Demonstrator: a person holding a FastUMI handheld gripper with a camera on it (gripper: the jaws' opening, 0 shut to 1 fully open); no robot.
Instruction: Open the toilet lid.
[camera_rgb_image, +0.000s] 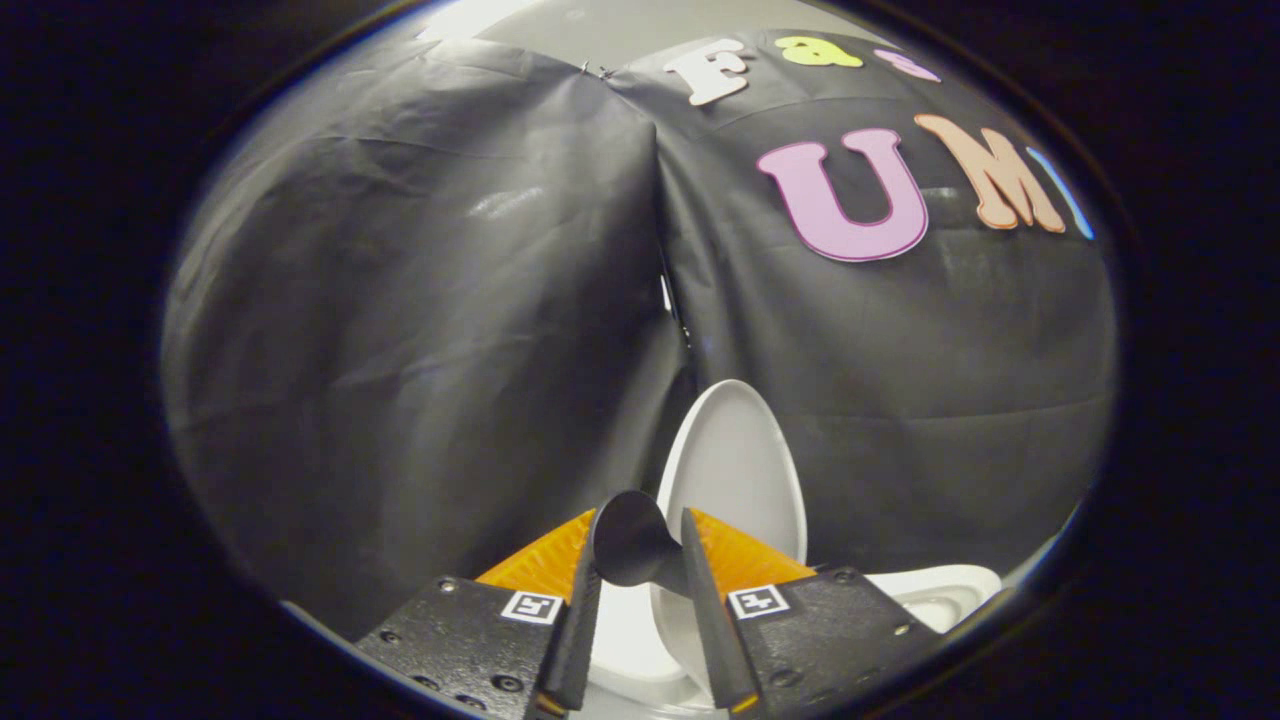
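Item 1. Booth wall (420, 330): black cloth, creased, hung in two panels that meet at a seam roughly above the fingers. It is seen beyond everything else in the gripper view.

Item 2. Hand-held gripper (640, 555): two fingers are shown reaching forward, set close together with a narrow gap kept between them. A square marker is carried on each finger body. The fingers are closed on a dark funnel-shaped knob.

Item 3. Knob (632, 545): dark, flared toward the camera, narrowed to a stem on the lid side. It is held between the fingers and appears to be fixed to the lid as a handle; the joint itself is hidden by the right finger.

Item 4. Toilet lid (735, 470): white, oval, stood near upright just beyond the fingertips, with its top against or just before the booth wall. Contact with the wall cannot be told.

Item 5. Toilet bowl (940, 590): white rim and seat area are seen low, to the right of the fingers and below the raised lid; a further white part is seen between and under the fingers.

Status: the lid is judged to be raised almost fully, so the main lift is taken as done. What is left, by judgement, is to let the lid rest at its open stop and to release the knob.
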